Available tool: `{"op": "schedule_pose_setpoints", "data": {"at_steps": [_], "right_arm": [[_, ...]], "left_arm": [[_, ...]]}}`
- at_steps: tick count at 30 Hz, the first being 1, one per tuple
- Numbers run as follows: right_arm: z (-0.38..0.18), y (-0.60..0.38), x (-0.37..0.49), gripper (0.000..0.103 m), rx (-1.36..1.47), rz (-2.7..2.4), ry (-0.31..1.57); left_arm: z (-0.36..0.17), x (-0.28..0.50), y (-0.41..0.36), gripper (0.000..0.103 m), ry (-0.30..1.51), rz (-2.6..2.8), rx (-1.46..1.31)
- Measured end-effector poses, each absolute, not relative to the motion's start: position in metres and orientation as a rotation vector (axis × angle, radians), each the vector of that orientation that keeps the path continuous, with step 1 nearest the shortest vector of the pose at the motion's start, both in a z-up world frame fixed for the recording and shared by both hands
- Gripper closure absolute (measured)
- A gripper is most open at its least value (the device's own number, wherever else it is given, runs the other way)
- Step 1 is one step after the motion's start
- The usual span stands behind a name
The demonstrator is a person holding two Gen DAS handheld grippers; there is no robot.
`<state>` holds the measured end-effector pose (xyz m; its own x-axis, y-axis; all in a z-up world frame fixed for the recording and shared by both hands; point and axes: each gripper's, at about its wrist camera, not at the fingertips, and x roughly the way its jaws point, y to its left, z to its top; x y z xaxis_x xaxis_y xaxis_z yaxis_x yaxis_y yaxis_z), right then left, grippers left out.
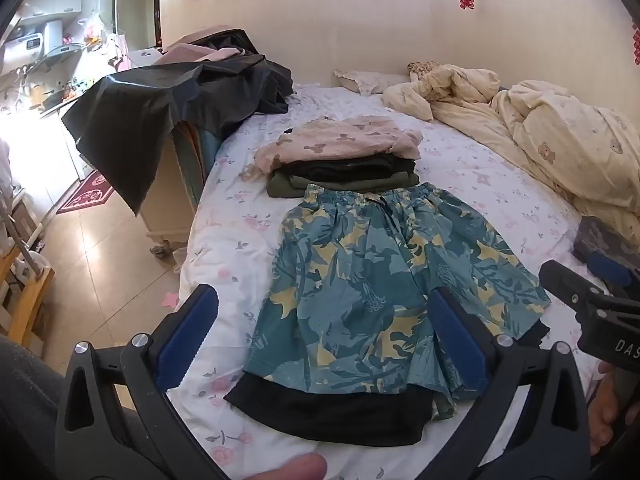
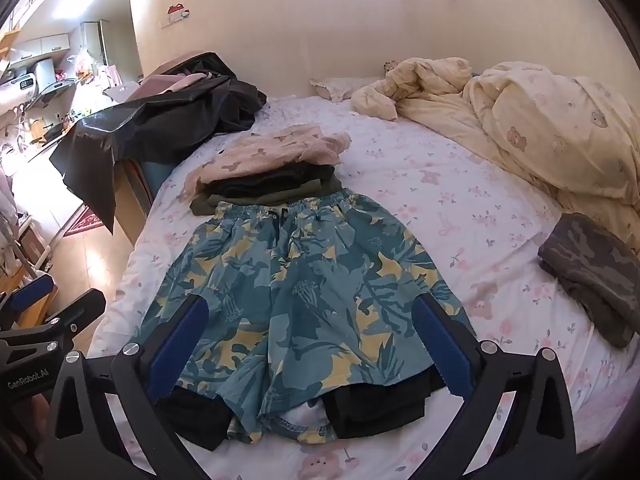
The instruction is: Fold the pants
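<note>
The left claw (image 1: 320,332) hangs spread wide over the near hem of the shorts (image 1: 384,280), its blue pads clear of the cloth and pinching nothing; the right claw (image 2: 308,344) is likewise spread, its pads either side of the shorts (image 2: 304,292) and holding nothing; in the left view the right claw (image 1: 592,288) shows at the shorts' right, its gap not readable from there; the shorts, teal with a yellow leaf print, lie flat on the bed (image 2: 460,208), waistband at the far end and leg openings toward the claws; a black garment (image 2: 192,420) lies under the shorts, sticking out below both leg hems; right of the shorts, well apart, a folded grey camouflage piece (image 2: 596,276) rests on the sheet; just beyond the waistband, touching it, sits a stack (image 2: 272,168) of folded clothes, olive at the bottom, black in the middle, pink bear-print on top; beyond the shorts to the right, a cream quilt (image 2: 540,128) is heaped against the wall; beyond the shorts to the left, dark clothes (image 1: 180,92) are draped over furniture at the bed's edge.
</note>
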<state>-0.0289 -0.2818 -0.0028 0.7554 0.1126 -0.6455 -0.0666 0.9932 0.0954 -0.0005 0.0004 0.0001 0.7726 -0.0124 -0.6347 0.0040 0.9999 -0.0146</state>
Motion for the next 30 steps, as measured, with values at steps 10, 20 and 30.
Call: {"op": "schedule_pose_setpoints", "data": {"at_steps": [10, 20, 30], "right_arm": [[-0.0055, -0.2775, -0.0301, 0.0, 0.065, 0.087, 0.704], [-0.002, -0.2866, -0.0277, 0.0, 0.091, 0.082, 0.7], [-0.0017, -0.2843, -0.0283, 0.0, 0.084, 0.086, 0.697]], "left_arm": [[0.0077, -0.0037, 0.0018, 0.0, 0.675, -0.001, 0.0], [0.0053, -0.0026, -0.0002, 0.0, 0.676, -0.005, 0.012], [0.0072, -0.003, -0.0024, 0.0, 0.66, -0.004, 0.022]]}}
